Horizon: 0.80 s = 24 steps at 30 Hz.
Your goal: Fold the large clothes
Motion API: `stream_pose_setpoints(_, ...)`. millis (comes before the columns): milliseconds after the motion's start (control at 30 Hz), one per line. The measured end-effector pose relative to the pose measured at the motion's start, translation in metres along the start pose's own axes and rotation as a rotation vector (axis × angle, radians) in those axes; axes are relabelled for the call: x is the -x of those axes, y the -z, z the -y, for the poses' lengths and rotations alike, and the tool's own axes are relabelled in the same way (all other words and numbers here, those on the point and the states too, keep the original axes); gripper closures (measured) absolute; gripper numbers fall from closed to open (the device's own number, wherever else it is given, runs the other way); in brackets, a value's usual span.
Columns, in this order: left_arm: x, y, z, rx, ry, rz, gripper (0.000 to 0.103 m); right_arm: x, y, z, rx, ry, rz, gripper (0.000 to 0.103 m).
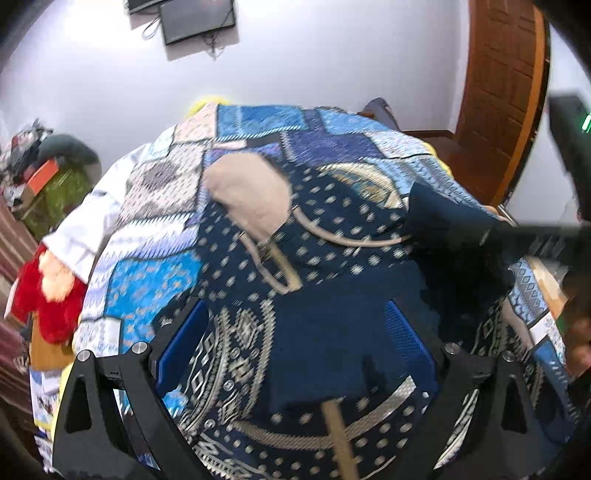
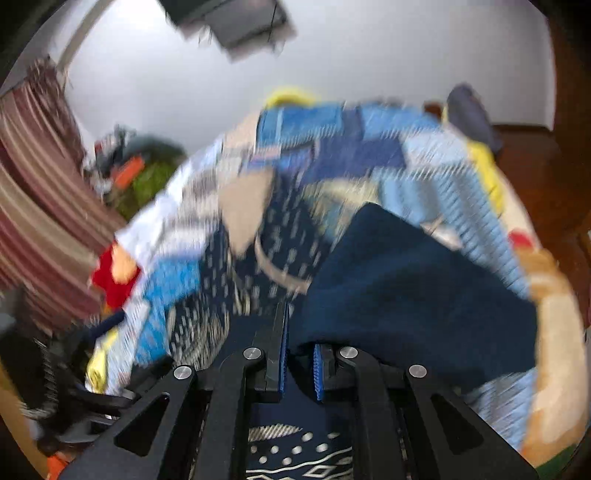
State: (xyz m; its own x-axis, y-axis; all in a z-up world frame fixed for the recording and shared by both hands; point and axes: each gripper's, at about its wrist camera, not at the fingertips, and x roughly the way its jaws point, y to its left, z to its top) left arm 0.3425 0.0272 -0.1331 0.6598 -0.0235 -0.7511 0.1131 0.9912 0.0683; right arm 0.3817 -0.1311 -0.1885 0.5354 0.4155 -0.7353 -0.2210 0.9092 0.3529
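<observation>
Navy patterned garment (image 1: pixel 314 266) was found spread over a blue patchwork bedspread (image 1: pixel 155 284), lying from 6 o'clock up toward centre in both wrist views. Cloth was judged light, soft and limp, likely to sag and drag wherever it went unsupported; the plain navy reverse looked matte, not slippery. Nothing fragile was noted. A beige strap or trim (image 1: pixel 340 439) ran loose at 6 o'clock and was judged liable to snag. Holds at an edge or corner of a turned-over flap were judged best, with both layers pinched together.

Left gripper (image 1: pixel 295 350) was seen spread wide, blue pads (image 1: pixel 184 343) at 8 and 4 o'clock straddling a raised fold of the garment. Cloth filled the gap between the pads, but no pinch was visible; whether the pads touched fabric could not be told.

Right gripper (image 2: pixel 299 354) was seen nearly closed, a narrow gap between its pads (image 2: pixel 283 354). A plain navy flap (image 2: pixel 406 284) was bunched from the fingertips toward 2 o'clock, apparently pinched at its edge, though blur left the grip uncertain.

Farther off, a beige lining patch (image 1: pixel 247 195) showed at 11 o'clock, a red cloth (image 1: pixel 48 306) at 9 o'clock off the bed edge, then white wall, a dark screen (image 1: pixel 195 18) at 12 o'clock, and a wooden door (image 1: pixel 502 92) at 2 o'clock
</observation>
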Motion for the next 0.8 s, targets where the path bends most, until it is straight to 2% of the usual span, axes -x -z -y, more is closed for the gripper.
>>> stream_pose_setpoints(133, -0.007, 0.022, -0.026, 0.067, -0.001, -0.049, 0.006, -0.056, 0.034, -0.012, 0.016, 0.036, -0.168, 0.094)
stream_pose_setpoints(267, -0.016, 0.039, -0.047, 0.129, -0.001, -0.1, 0.006, -0.089, 0.06, -0.007, 0.016, 0.138, -0.305, 0.094)
stream_pose_setpoints(333, -0.02, 0.047, -0.053, 0.155, 0.001, -0.122, 0.006, -0.086, 0.066, -0.003, -0.005, 0.118, -0.294, 0.094)
stream_pose_setpoints(433, -0.023, 0.052, -0.056, 0.179, 0.015, -0.15, 0.007, -0.081, 0.068, 0.003, -0.057, 0.086, -0.355, 0.094)
stream_pose_setpoints(500, -0.023, 0.051, -0.054, 0.189, 0.028, -0.151, 0.007, -0.074, 0.072, 0.012, -0.109, 0.039, -0.391, 0.094)
stream_pose_setpoints(667, -0.015, 0.036, -0.034, 0.153, 0.052, -0.129, 0.006, -0.056, 0.085, 0.029, -0.196, -0.091, -0.415, 0.094)
stream_pose_setpoints(733, -0.014, 0.023, -0.017, 0.119, 0.081, -0.12, 0.006, -0.051, 0.091, 0.031, -0.206, -0.103, -0.41, 0.094)
stream_pose_setpoints(800, -0.014, 0.012, -0.001, 0.091, 0.111, -0.116, 0.006, -0.043, 0.095, 0.036, -0.188, -0.074, -0.385, 0.094)
